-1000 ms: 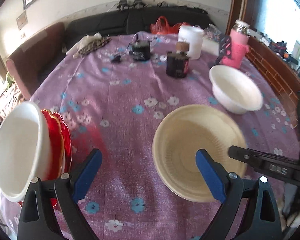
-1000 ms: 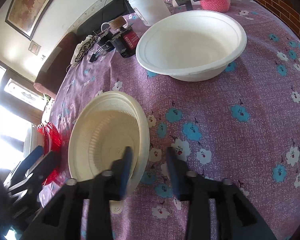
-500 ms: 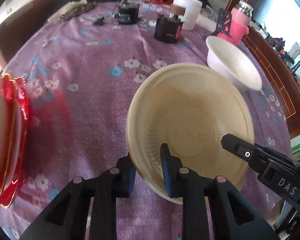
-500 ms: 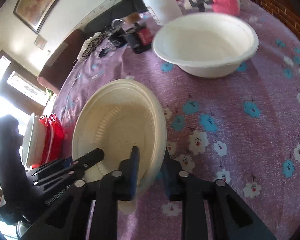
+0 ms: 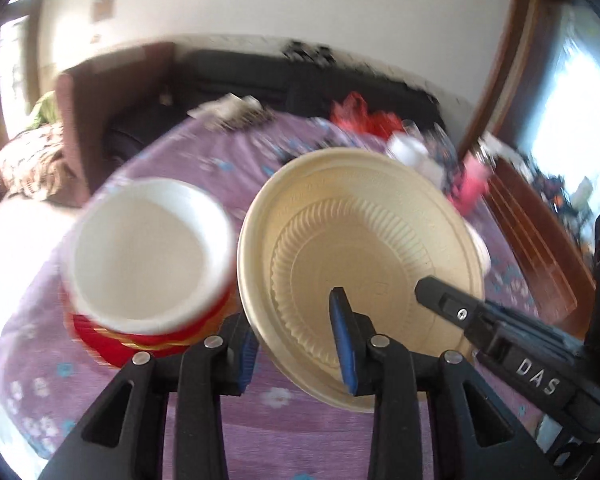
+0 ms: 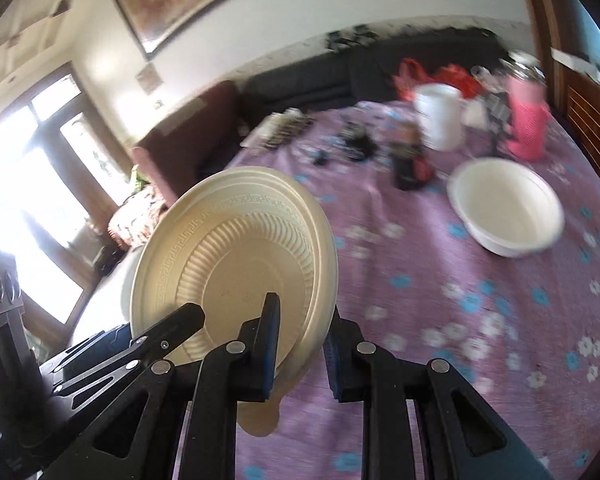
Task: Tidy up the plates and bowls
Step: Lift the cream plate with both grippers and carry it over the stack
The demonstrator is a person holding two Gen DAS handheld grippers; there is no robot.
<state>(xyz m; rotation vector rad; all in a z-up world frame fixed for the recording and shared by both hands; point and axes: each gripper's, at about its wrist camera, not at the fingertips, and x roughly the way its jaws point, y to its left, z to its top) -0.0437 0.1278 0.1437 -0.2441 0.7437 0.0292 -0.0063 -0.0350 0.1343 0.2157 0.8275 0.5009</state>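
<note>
While both my fingers (image 5: 296, 344) (image 6: 300, 354) pinch the cream plate's (image 5: 364, 256) near rim, the white-bowl-topped red stack (image 5: 148, 264) sits just left of my left fingers.

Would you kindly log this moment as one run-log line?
left gripper: shut on cream plate | right gripper: shut on cream plate | plate: tilted, off purple tablecloth

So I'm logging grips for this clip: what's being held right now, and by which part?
The cream plate, by its rim: the left gripper and the right gripper each pinch its near edge, one beside the other.
</note>
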